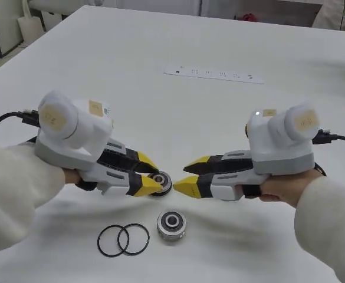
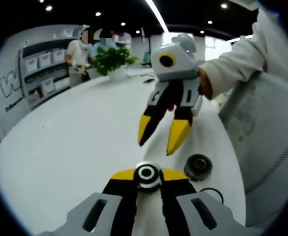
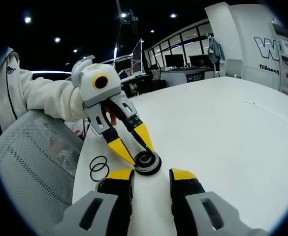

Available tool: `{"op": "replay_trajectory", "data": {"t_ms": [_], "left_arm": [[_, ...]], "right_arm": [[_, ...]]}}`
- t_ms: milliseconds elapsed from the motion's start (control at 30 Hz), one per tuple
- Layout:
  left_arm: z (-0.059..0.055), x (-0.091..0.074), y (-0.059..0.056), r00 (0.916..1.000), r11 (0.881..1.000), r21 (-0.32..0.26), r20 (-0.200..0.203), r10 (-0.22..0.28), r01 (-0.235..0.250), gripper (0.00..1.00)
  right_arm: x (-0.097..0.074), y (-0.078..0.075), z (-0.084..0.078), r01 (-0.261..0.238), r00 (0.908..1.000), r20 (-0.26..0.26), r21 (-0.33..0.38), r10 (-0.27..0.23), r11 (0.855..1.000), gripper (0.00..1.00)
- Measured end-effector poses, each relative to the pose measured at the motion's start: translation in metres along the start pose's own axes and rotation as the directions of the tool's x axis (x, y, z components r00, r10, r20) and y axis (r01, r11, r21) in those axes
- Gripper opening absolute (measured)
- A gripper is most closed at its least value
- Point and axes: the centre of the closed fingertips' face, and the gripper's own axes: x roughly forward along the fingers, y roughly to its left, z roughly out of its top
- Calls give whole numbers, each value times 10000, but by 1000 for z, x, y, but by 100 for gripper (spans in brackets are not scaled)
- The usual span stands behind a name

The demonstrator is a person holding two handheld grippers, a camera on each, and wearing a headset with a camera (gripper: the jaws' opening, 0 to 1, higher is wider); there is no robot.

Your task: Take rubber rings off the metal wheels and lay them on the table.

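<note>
I hold left claw (image 1: 155, 177) clenched on metal wheel (image 1: 162, 182); right claw (image 1: 183, 175) released, wheel straight ahead, just off its tips.

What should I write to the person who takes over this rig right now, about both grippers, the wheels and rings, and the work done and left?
Left gripper: shut on a metal wheel, held just above the table.
Right gripper: open, tips pointing at the held wheel, close to it.
Second metal wheel: lies on the table, rim bare and silver.
Two rubber rings: lie overlapping on the table beside the second wheel.
Done: two rings laid down.
Left: the held wheel's rim looks dark, so it probably carries a ring; pull it off and lay it down.
</note>
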Motion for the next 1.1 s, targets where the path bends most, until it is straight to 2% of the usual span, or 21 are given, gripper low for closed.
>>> {"op": "replay_trajectory", "data": {"t_ms": [67,300,433,667,767,1100], "left_arm": [[-2,0,1,10000,10000,-38,-69,59,-59,18],[-2,0,1,10000,9997,-218,-15,78,-78,15],[-2,2,1,9998,9998,-34,-38,173,-173,14],[1,5,-1,9998,9998,64,-49,201,-201,14],[3,9,-5,9999,9998,151,-40,161,-160,14],[5,15,-6,9999,9995,271,-9,144,-143,14]], "right_arm": [[0,0,-1,-15,10000,64,228,13,9997,25],[6,6,-6,-181,9996,-202,57,182,9998,25],[8,5,-8,-62,9996,-288,-36,61,10000,25],[12,4,-11,75,9989,-464,-342,-91,9994,25],[13,3,-10,180,9984,-528,-748,-219,9970,27],[14,3,-18,94,9959,-885,-1112,-194,9937,23]]}}
